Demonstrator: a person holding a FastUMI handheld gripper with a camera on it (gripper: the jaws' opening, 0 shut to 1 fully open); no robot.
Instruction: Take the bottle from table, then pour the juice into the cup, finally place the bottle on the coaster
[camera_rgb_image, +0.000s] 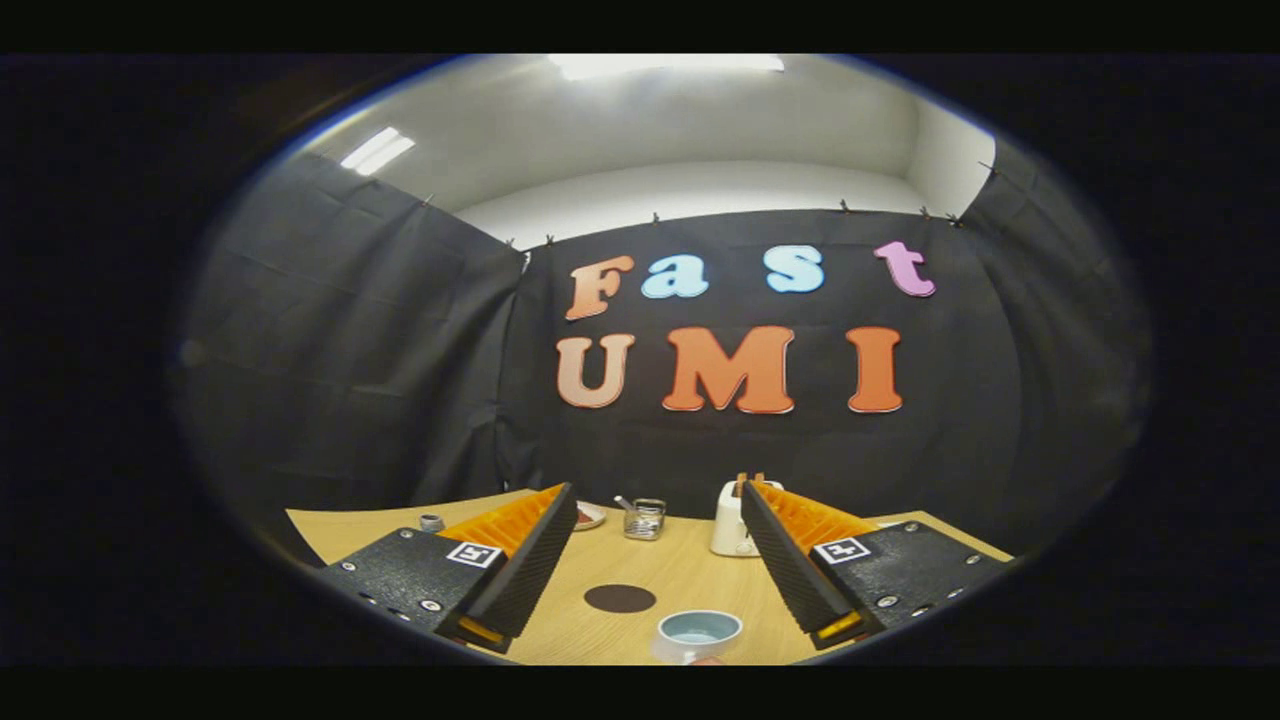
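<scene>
My gripper (655, 488) is open above the wooden table (690, 572), with nothing between its fingers. In the gap between the fingers, close below me, stands a light blue cup (697, 632), upright and open at the top. Just left of it and a little farther lies a dark round coaster (620, 598), flat on the table with nothing on it. A small grey-topped object (432, 522) peeks out beyond the left finger; I cannot tell whether it is the bottle.
At the table's far side stand a white toaster (731, 525) with toast in its slots, a glass jar (645, 519) with a spoon in it, and a small plate (589, 515). Black cloth walls close the booth behind and to both sides.
</scene>
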